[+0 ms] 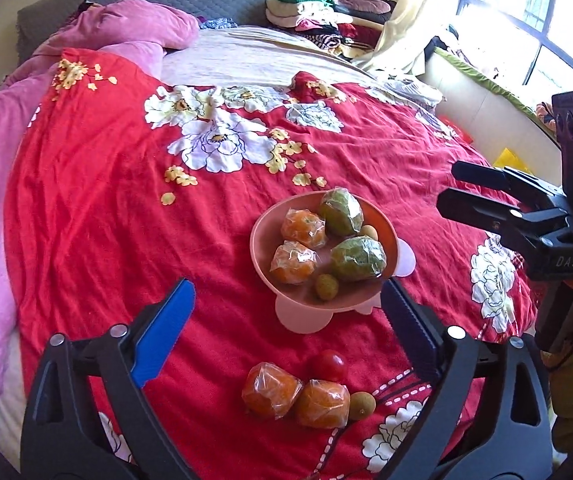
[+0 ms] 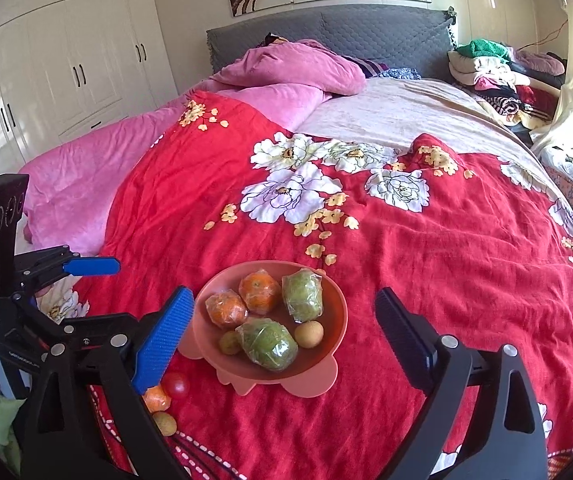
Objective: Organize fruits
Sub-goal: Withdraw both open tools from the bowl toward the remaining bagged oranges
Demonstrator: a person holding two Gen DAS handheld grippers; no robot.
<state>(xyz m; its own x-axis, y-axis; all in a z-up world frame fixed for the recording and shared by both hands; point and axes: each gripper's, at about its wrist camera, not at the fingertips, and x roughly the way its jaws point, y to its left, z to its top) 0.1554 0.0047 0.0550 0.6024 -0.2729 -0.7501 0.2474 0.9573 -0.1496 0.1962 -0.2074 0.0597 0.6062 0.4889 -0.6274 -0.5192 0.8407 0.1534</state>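
Red floral bedspread (image 1: pixel 86 220); right tongs (image 1: pixel 446 188) body reads "DAS".

Left wrist view: mounted behind the left gripper (image 1: pixel 286 312), angled down across the red bedspread (image 1: pixel 106 220) toward the headboard at 11 o'clock and the window at 2 o'clock. The pink bowl (image 1: pixel 262 236) lies near, dead centre.

Right wrist view: mounted behind the right gripper (image 2: pixel 282 320), facing the headboard at 12 o'clock.

Shared: bowl, bedspread, loose fruit; each view shows the other gripper.
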